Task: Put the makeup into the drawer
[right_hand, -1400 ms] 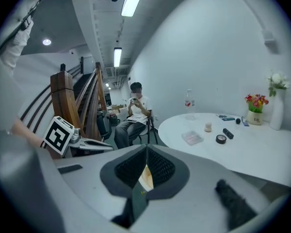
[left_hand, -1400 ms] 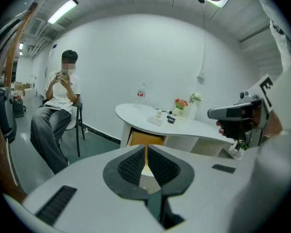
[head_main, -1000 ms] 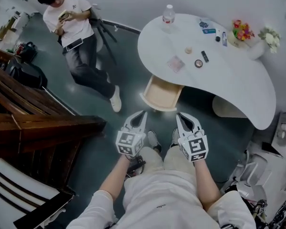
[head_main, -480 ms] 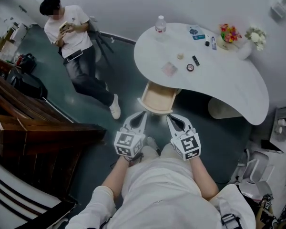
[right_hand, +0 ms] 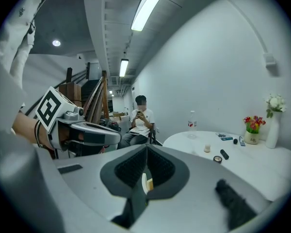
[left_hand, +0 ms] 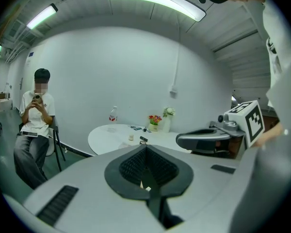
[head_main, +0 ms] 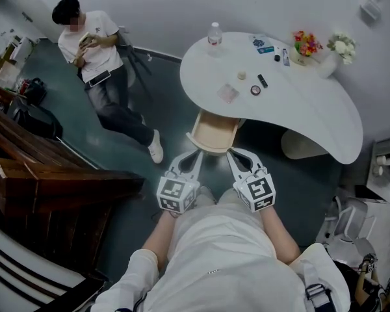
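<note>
- I am looking along my left gripper (left_hand: 146,149): its jaws are pressing together, with nothing between them.
- The right gripper (left_hand: 184,140) is hanging just beside it on the right, with its marker cube (left_hand: 247,123) showing at the far end.
- Beyond my jaw tips, a white table (left_hand: 109,137) is carrying a water bottle (left_hand: 113,115), a pot of flowers (left_hand: 154,121), a white vase (left_hand: 167,124) and a few small makeup items (left_hand: 143,139).
- A person (left_hand: 35,115) is sitting on a chair (left_hand: 56,144) at the left, apart from the table.

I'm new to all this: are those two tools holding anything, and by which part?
Nothing is held. The left tool and right tool are both shut and empty; the makeup lies on the white table.
</note>
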